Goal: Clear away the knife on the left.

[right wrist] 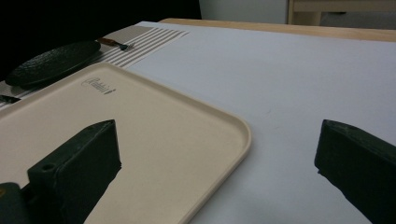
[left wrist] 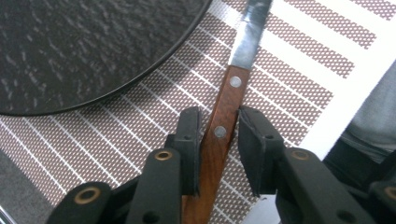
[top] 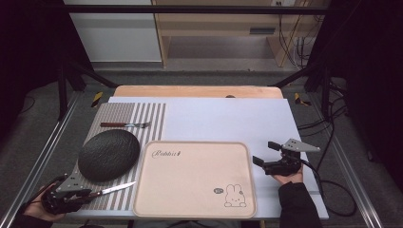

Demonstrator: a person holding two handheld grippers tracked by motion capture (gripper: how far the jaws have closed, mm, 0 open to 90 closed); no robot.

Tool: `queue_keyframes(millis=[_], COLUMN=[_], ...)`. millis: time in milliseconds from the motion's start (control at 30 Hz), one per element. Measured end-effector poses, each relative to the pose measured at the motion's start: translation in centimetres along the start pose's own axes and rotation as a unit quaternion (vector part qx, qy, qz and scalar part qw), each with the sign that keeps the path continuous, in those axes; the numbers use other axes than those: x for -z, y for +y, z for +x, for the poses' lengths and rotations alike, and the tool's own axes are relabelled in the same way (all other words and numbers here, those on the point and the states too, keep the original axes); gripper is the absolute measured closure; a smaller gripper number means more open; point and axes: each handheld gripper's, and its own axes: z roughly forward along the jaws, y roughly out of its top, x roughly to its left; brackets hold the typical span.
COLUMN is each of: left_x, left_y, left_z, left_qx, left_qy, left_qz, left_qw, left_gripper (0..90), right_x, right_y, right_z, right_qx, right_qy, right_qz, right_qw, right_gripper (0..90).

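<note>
A wooden-handled knife (top: 110, 189) lies on the striped placemat (top: 124, 116), blade pointing right toward the beige tray (top: 195, 209). My left gripper (top: 84, 194) is at the mat's near left corner. In the left gripper view its jaws (left wrist: 219, 128) straddle the knife handle (left wrist: 223, 112). The right pad (left wrist: 254, 140) is at the handle's edge, a thin gap shows at the left pad (left wrist: 190, 135), and it is open. My right gripper (top: 265, 153) rests open on the white table cover to the right of the tray (right wrist: 154, 140), with nothing between its wide jaws (right wrist: 217, 154).
A dark round plate (top: 109, 154) sits on the placemat just beyond the knife and also appears in the left gripper view (left wrist: 84, 46). A fork (top: 124, 125) lies at the mat's far end. The white cover (top: 223, 116) stretches behind the tray. Cables trail off the table's right side.
</note>
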Motion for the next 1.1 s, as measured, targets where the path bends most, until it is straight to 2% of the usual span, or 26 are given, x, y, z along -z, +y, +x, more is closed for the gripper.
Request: queue_keyframes(millis=[200,233,300,400,633,867,900,1100], left_x=[-0.2,-0.3,-0.4,-0.8,-0.9,-1.0,-1.0,-1.0], left_y=[0.6,0.7,0.9,1.2,2.0,2.5,2.5,2.5], left_z=[-0.1,-0.1,0.1,0.1,-0.3,-0.7,-0.8,-1.0], left_qx=[0.001,0.006,0.018,0.026,0.031,0.02,0.016,0.009], left_qy=[-0.006,-0.008,-0.015,-0.021,-0.013,0.0,-0.004,0.003], left_qz=[0.003,0.002,0.004,0.004,0.023,0.039,0.041,0.04], left_qw=[1.0,1.0,0.9997,0.9994,0.9992,0.999,0.999,0.9992], left_gripper=[72.9,72.1,64.8,64.6,69.8,72.8,74.6,76.8], right_x=[0.0,0.0,0.0,0.0,0.0,0.0,0.1,0.0], right_y=[0.0,0.0,0.0,0.0,0.0,0.0,0.0,0.0], right_z=[0.0,0.0,0.0,0.0,0.0,0.0,0.0,0.0], right_qx=[0.0,0.0,0.0,0.0,-0.001,-0.002,-0.002,-0.002], right_qy=[0.0,0.0,0.0,0.0,-0.001,-0.001,-0.001,-0.001], right_qz=[0.0,0.001,0.001,0.001,0.0,0.001,0.0,0.001], right_qw=[1.0,1.0,1.0,1.0,1.0,1.0,1.0,1.0], right_gripper=[0.4,0.4,0.4,0.4,0.4,0.4,0.4,0.4])
